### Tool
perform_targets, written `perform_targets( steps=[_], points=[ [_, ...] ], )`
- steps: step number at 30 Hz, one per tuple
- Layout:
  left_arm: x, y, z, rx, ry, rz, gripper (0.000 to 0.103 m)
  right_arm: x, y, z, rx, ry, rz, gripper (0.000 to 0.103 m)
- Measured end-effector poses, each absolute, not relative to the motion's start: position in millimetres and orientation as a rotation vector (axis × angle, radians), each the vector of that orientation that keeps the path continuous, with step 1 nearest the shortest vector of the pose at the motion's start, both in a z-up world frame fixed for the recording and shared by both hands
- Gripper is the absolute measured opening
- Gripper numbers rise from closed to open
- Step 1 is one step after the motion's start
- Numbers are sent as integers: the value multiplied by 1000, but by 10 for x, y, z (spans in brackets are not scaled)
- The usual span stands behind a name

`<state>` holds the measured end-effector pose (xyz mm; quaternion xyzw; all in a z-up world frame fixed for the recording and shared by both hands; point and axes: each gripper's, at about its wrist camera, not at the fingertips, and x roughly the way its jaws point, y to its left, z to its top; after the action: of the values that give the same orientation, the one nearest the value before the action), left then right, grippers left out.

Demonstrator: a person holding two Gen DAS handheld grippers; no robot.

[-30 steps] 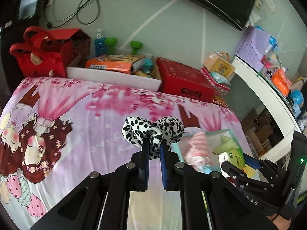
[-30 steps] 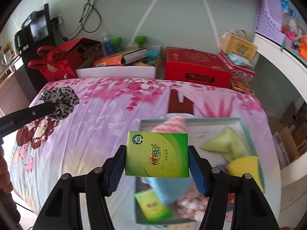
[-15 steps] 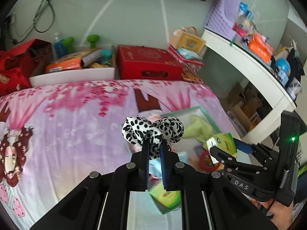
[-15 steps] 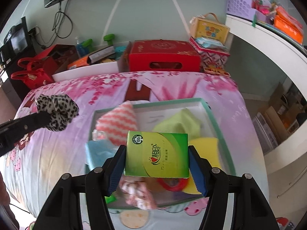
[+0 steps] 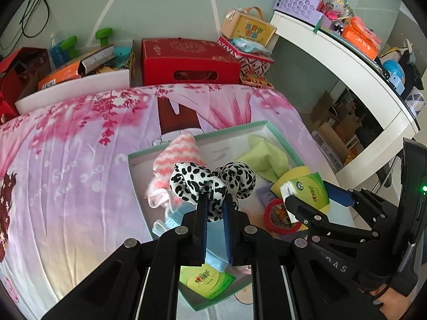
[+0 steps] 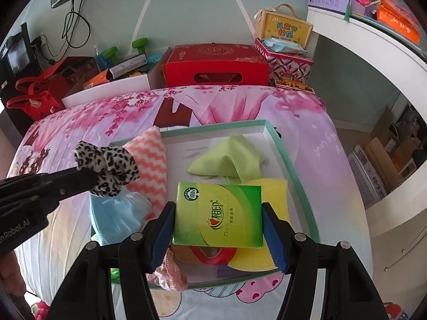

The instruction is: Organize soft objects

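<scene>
Left gripper (image 5: 213, 208) clenched on spotted scrunchie (image 5: 210, 184), right gripper (image 6: 218, 229) grasping green tissue pack (image 6: 217, 214); both poised over tray (image 6: 283, 154) for drop-off.

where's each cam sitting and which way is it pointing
Left wrist: rides the left gripper, angled down over the bed at the tray; its jaws pinch a spotted scrunchie, and the right gripper shows at the right.
Right wrist: rides the right gripper, angled down over the tray; its jaws clamp a green tissue pack, and the left gripper enters from the left.
Shared: tray, scrunchie, tissue pack, red box.
</scene>
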<state>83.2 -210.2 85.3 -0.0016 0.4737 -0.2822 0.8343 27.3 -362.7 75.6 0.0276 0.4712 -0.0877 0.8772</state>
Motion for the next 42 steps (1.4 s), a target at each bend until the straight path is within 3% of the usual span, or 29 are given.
perform_targets(
  steps=[14,16,22,29,32,34,35,38,40,42],
  points=[
    [883,-2206,693,-2,1047,-597,13,357,-3590,602,36,1033,-186,66],
    [891,-2200,679,-6,1054,-594,23,370,-3588,584,31,1038,-189,66],
    [872,-2190,681,-3,1059,-593,40,371,-3570,589,10,1042,-185,66],
    [829,-2109,771,-6,1034,-572,52,315,-3553,603,10,1044,-192,69],
    [808,-2034,807,-4,1023,-550,57,289,-3540,622,8,1042,-202,77],
    [791,-1977,823,0,1016,-530,68,267,-3520,643,6,1039,-203,78],
    [779,-1937,831,3,1009,-515,68,255,-3507,654,4,1037,-202,80],
    [765,-1842,836,11,998,-482,74,213,-3456,678,-10,1030,-209,91],
    [749,-1752,825,17,993,-450,88,186,-3425,683,-14,1030,-210,99],
    [726,-1688,814,32,988,-422,94,146,-3387,687,-18,1027,-217,103]
  ],
)
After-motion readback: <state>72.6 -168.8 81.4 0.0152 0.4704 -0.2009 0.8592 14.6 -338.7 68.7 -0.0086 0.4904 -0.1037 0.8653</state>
